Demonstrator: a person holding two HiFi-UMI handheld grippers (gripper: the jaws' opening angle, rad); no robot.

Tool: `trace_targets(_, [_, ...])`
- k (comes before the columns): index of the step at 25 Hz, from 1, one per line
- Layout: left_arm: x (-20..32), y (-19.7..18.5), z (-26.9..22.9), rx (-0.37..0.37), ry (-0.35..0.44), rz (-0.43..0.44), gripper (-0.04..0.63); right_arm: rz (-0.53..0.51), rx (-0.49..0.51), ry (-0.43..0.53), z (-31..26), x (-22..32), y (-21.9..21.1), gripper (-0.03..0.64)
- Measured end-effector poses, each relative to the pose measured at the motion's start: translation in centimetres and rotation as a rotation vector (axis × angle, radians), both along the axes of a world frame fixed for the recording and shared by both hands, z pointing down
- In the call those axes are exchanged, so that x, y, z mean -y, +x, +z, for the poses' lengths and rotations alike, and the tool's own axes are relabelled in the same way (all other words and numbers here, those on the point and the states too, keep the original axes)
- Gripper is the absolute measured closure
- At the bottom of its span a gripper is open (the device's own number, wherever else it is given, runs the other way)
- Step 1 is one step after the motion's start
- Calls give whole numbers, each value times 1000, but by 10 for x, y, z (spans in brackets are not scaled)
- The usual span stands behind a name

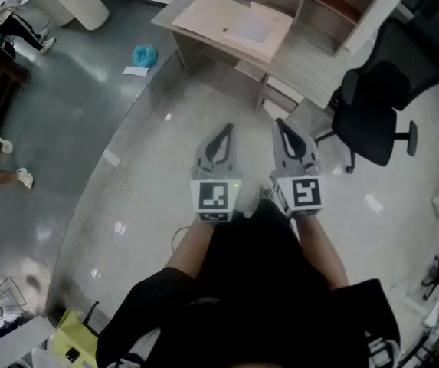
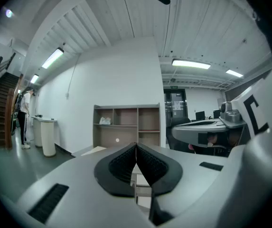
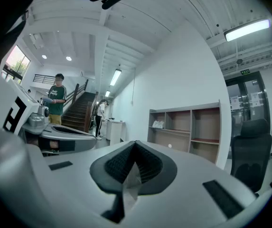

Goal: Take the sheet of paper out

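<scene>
Left tongs: pinched right together with nothing in them, held about level out in front of us.
Right tongs: same deal, closed up and empty, just beside the left pair. We reckon they're parked side by side like this because there's nothing within reach to grab yet.
Floor: a pale bare stretch lies between us and the furniture, so we're standing well back.
Chair: black office one off to the right, apart from the worktop, which leaves our way in open.
Worktop: pale top straight ahead of both tongs, with what look like drawer fronts under its near corner.
Paper: honestly we can't pin it down. A whiter patch on the worktop might be the sheet, or it could be inside a drawer, since the job says "out".
Shelf: open cubbies behind the worktop, with a small white thing in the upper left one.
Progress: by our guess, not started.
</scene>
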State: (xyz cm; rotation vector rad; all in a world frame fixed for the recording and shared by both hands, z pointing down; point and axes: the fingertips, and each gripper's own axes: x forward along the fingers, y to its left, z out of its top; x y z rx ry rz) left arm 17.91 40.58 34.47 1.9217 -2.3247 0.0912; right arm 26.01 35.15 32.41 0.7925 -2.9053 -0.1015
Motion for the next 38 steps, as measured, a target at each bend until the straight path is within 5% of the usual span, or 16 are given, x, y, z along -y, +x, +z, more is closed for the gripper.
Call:
trace_targets(11, [-18, -30, 22, -14, -47, 15, 551, -5, -29, -7, 22, -20, -28, 600])
trace_targets(19, [20, -53, 38, 1, -82, 26, 551, -13, -16, -22, 35, 26, -60, 600])
trace_targets(38, [217, -113, 56, -14, -208, 73, 551, -55, -20, -104, 50, 216, -129, 600])
